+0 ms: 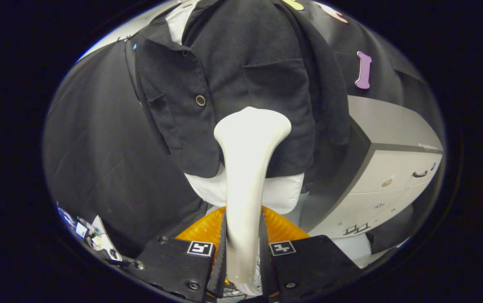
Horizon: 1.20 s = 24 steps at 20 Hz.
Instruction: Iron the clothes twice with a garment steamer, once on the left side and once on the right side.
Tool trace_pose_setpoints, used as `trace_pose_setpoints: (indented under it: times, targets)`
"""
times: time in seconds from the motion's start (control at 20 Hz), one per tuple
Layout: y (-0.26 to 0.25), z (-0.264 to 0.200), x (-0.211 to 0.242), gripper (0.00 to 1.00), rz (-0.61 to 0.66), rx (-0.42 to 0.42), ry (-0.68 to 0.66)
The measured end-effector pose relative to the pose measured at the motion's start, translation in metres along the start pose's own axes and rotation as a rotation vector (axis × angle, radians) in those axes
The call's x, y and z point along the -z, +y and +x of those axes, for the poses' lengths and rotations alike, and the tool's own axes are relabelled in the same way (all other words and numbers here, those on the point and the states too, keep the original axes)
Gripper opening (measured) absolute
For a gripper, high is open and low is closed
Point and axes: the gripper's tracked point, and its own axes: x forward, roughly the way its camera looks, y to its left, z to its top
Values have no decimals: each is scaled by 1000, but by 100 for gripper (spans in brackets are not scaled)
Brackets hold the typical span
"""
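**Steamer in tongs, head at shirt front**

Tongs (243, 248): both fingers pinching the steamer (245, 176) handle, one on each side. Handle runs straight up between them, white, widening into a flat head at the top.

Just behind the handle, low down: orange ribbed part (201, 229) showing on both sides of the fingers. Can't tell what it belongs to.

Steamer head sits at the shirt (241, 75), about mid-front, slightly right of the button line and below the chest pocket (273, 78). Contact or small gap: can't tell from this angle.

Shirt is dark, short-sleeved, collar up top, one button (200, 100) visible on the placket. It's on a white form (281, 191) that sticks out under the hem.

Left of tongs, low: small clutter of cables and bits (87, 231), too small to identify.

Right of shirt, further back: grey cabinet (397, 168) with drawers and handles.

Behind everything: black cloth wall (94, 139).
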Motion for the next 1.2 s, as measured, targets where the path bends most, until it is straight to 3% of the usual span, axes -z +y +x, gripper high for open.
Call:
trace_pose_setpoints:
  times: [0.5,0.95,1.2]
  targets:
    - [26,-60,-44,36,-15,-30,-121]
    - [97,-134,-125,36,-72,-103,-305]
    - [151,-150,-173,36,-132,-155,-393]
